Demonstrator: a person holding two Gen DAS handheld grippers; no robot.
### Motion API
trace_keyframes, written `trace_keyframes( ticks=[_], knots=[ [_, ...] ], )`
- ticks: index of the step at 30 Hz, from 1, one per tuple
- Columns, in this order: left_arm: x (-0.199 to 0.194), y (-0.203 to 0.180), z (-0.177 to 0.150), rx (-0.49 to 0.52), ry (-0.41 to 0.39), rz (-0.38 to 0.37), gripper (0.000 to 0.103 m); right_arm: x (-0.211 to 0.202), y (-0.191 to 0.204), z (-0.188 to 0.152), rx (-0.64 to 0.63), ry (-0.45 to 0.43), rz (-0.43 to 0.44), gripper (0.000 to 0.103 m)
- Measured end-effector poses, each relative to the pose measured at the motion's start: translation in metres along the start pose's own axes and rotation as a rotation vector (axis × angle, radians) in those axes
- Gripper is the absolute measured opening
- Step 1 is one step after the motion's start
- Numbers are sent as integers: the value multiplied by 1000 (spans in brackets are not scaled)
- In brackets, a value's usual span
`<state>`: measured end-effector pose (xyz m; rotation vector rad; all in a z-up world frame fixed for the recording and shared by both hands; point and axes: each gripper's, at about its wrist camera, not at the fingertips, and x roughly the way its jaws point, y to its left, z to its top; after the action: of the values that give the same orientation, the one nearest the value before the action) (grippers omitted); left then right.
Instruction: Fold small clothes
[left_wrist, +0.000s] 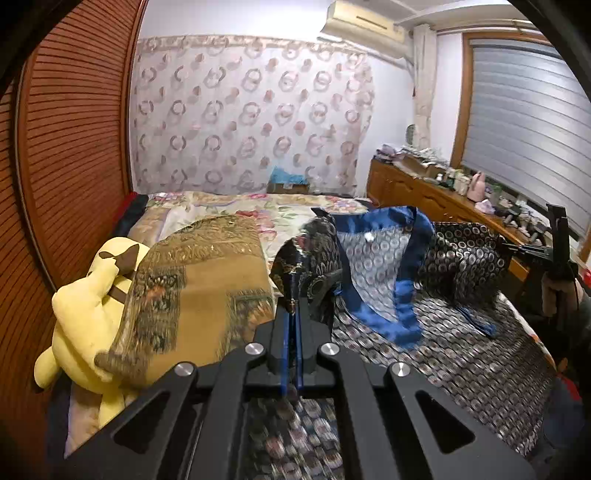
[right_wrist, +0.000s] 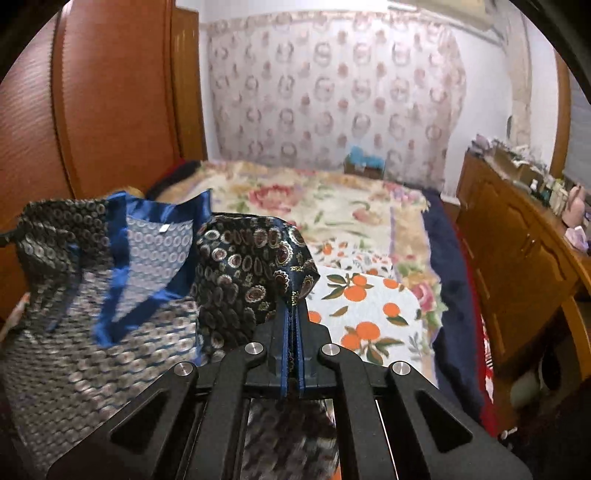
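Observation:
A dark patterned garment (left_wrist: 458, 254) with blue satin trim and a pale lining lies partly lifted over the bed. My left gripper (left_wrist: 293, 302) is shut on one dark patterned edge of it. My right gripper (right_wrist: 293, 304) is shut on another edge, and the cloth (right_wrist: 243, 266) bunches over its fingers. The right gripper also shows in the left wrist view (left_wrist: 554, 251) at the far right, held up by a hand. The blue-trimmed neckline (right_wrist: 155, 243) hangs between the two grippers.
A yellow plush toy (left_wrist: 85, 314) and a brown patterned pillow (left_wrist: 199, 288) lie left on the bed. A floral blanket (right_wrist: 332, 206) and orange-print cloth (right_wrist: 369, 310) cover the bed. A wooden dresser (right_wrist: 517, 258) with clutter stands right. A wooden wardrobe (left_wrist: 66, 147) is left.

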<state>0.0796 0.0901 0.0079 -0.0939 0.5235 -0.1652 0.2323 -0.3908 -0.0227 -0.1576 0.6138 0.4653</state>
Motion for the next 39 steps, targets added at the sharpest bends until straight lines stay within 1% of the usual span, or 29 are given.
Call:
trace_keyframes(
  ticks=[2, 4, 6, 8, 11, 13, 17, 19, 20, 22, 23, 24, 28, 30, 31, 32, 33, 34, 37, 39],
  knots=[
    [-20, -3, -13, 1, -13, -8, 0, -27, 7, -9, 7, -31, -7, 0],
    [-36, -3, -28, -4, -23, 1, 0, -52, 10, -24, 25, -50, -2, 0],
    [-48, -5, -43, -9, -14, 0, 0, -73, 9, -41, 47, -58, -3, 0],
    [-61, -1, -62, -16, -4, 26, 0, -90, 10, -61, 66, -52, 0, 0],
    [-78, 8, -86, -40, 25, 43, 0, -113, 9, -96, 99, -22, -1, 0],
    [-86, 12, -101, -49, 54, 56, 0, -126, 6, -123, 140, 7, 16, 0],
    [-87, 19, -113, -62, 108, 70, 0, -131, 3, -158, 159, 93, -3, 1],
    [-88, 24, -114, -67, 120, 62, 3, -130, 2, -169, 171, 131, 1, 2],
    [-91, 24, -115, -65, 118, 58, 5, -129, 2, -172, 168, 143, -1, 3],
    [-96, 27, -112, -57, 103, 71, 17, -129, 0, -173, 165, 145, -7, 6],
    [-98, 28, -111, -54, 98, 76, 28, -131, -1, -174, 165, 140, -9, 9],
    [-100, 30, -109, -53, 93, 82, 34, -132, -2, -171, 162, 131, -14, 14],
    [-108, 39, -105, -47, 73, 105, 38, -147, -4, -165, 136, 96, -25, 22],
    [-109, 43, -103, -43, 69, 120, 41, -154, -4, -160, 116, 80, -43, 32],
    [-108, 46, -103, -41, 70, 126, 44, -156, -5, -157, 107, 72, -55, 34],
    [-107, 49, -102, -42, 70, 131, 47, -157, -7, -153, 100, 62, -72, 39],
    [-105, 51, -100, -41, 71, 133, 53, -157, -9, -149, 98, 53, -82, 44],
    [-104, 52, -98, -38, 66, 130, 56, -157, -11, -145, 96, 43, -95, 46],
    [-99, 51, -89, -29, 64, 122, 56, -147, -11, -134, 75, 40, -111, 50],
    [-94, 49, -79, -14, 52, 122, 56, -135, -9, -126, 58, 43, -99, 54]
  ],
)
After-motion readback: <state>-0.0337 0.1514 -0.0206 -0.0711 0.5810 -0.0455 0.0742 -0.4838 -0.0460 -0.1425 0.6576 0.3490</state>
